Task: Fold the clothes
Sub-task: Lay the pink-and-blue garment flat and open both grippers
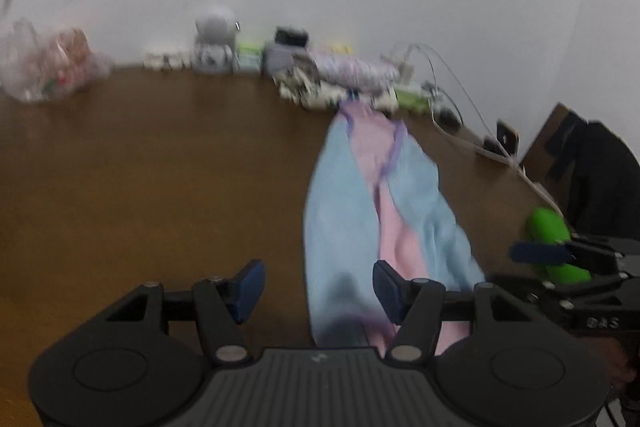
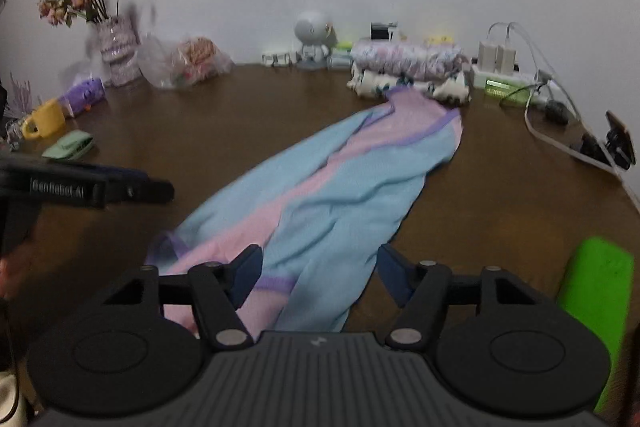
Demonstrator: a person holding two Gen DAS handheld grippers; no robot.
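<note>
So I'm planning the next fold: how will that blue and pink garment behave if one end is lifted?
The blue and pink garment looks soft and floppy: it lies in loose wrinkles on the brown table, so a lifted end would probably sag. It seems light knit cloth, likely to drag and bunch. Being long, it probably needs both open grippers.

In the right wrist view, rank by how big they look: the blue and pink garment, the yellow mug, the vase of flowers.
1. Blue and pink garment, by far the largest.
2. Vase of flowers.
3. Yellow mug, smallest.
The garment lies nearest the camera, which exaggerates its size.
</note>
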